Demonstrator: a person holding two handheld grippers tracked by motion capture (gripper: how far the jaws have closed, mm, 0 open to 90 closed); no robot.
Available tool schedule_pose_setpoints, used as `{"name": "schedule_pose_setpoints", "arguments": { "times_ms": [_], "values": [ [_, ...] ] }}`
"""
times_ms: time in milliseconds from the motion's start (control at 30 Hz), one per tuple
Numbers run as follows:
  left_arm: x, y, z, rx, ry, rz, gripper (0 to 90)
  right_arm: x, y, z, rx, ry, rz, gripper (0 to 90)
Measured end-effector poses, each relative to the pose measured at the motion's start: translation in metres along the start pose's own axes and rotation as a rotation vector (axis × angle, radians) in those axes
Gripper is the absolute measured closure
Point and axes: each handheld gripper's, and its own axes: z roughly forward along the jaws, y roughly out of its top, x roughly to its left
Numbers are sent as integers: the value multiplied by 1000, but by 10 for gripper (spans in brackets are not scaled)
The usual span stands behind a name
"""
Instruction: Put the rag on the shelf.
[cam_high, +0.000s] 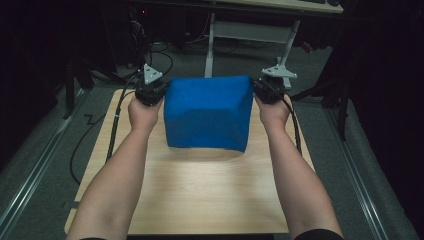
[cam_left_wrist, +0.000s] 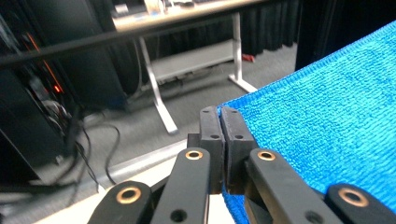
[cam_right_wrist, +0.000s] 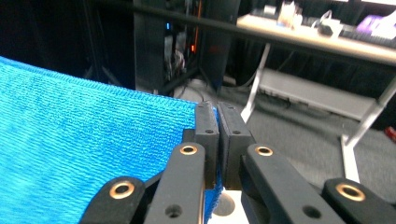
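We held the blue towel (cam_high: 207, 112) stretched above the bench (cam_high: 210, 195), left gripper (cam_left_wrist: 219, 116) and right gripper (cam_right_wrist: 215, 112) each clenched on a corner; no writing showed.

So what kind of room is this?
Probably a lab or workshop. A small wooden table stands on grey carpet, loose cables trail over the floor, and a desk at the back holds gadgets. Dark curtains hang around it.

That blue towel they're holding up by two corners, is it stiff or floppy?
Probably floppy: the blue towel hangs from the left hand-held gripper and right hand-held gripper, creasing diagonally. Likely light, since corner pinches carry it. Its looped terry surface suggests it isn't slippery.
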Motion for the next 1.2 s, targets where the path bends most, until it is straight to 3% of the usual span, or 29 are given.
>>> {"name": "schedule_pose_setpoints", "arguments": {
  "times_ms": [133, 400, 767, 900, 1200],
  "values": [
    [-1, -20, 7, 59, -36, 3, 890, -1, -19, 9, 43, 16, 17, 887],
    [-6, -52, 9, 119, -83, -36, 890, 5, -54, 17, 102, 44, 46, 887],
    [-14, -81, 6, 132, -157, -100, 888, 11, -88, 15, 133, 74, 71, 886],
    [-18, -90, 5, 119, -180, -108, 888, 16, -100, 15, 146, 83, 76, 885],
    [-23, -110, 6, 141, -207, -129, 888, 24, -114, 14, 153, 101, 79, 885]
  ]
}}
